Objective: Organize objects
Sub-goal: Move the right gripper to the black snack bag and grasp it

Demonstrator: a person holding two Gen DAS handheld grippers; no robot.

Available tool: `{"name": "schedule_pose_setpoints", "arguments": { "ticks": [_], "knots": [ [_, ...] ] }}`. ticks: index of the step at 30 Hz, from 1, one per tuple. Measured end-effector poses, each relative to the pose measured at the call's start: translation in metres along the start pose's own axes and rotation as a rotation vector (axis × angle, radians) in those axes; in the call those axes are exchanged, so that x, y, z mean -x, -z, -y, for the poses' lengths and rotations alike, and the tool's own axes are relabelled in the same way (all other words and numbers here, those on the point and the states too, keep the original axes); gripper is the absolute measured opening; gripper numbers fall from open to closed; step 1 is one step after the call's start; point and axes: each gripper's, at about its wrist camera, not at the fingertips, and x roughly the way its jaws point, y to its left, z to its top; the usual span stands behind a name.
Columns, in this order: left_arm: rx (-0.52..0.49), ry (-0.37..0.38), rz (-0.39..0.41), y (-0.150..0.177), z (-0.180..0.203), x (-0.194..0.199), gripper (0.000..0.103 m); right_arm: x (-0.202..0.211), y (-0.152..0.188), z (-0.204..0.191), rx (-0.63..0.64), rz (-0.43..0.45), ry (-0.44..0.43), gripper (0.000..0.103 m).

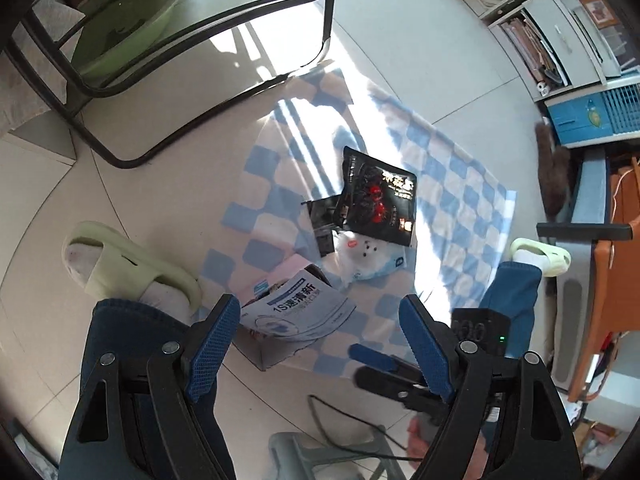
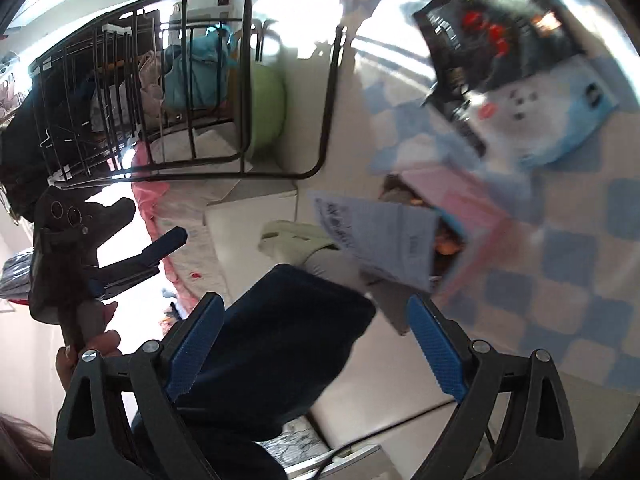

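Left tool (image 1: 320, 344) open, empty, above box (image 1: 294, 312), checkered cloth (image 1: 448, 168)

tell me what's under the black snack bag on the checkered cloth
The black snack bag overlaps a white-and-blue packet and a dark flat item; whatever lies beneath its middle is covered.

A: I log the setting as a home, lived-in room.

B: Evidence?

A: Tiled floor (image 1: 168, 184), checkered blanket (image 1: 460, 184) spread on it, slippered foot (image 1: 120, 264), a green basin (image 1: 120, 28), a wire rack (image 2: 132, 92) of clothes, shelves (image 1: 532, 40) stuffed with papers.
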Motion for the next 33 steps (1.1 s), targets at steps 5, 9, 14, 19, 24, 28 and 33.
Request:
{"name": "schedule_pose_setpoints", "arguments": {
  "ticks": [5,9,14,19,24,28,33],
  "knots": [
    [0.045,0.075,0.033,-0.012,-0.008,0.011,0.081,-0.067,-0.016,0.010,-0.100,0.050,0.091,0.094],
    [0.135,0.013,0.067,-0.017,-0.043,0.016,0.081,-0.098,-0.027,0.036,-0.276,0.027,0.036,0.094],
    [0.164,0.132,0.039,-0.017,-0.045,0.021,0.081,-0.085,-0.017,0.019,-0.208,-0.033,0.053,0.094],
    [0.230,0.235,-0.015,-0.023,-0.059,0.006,0.081,-0.007,-0.017,0.023,-0.184,0.025,0.014,0.097],
    [0.228,0.265,-0.016,-0.030,-0.060,-0.004,0.081,0.063,-0.073,0.070,-0.247,0.197,0.342,0.096],
    [0.225,0.224,-0.051,-0.030,-0.060,-0.016,0.081,0.071,-0.124,0.095,-0.199,0.229,0.586,0.081],
    [0.282,0.217,-0.109,-0.035,-0.068,-0.030,0.081,0.047,-0.160,0.114,-0.236,0.228,0.611,0.075]
  ]
}}
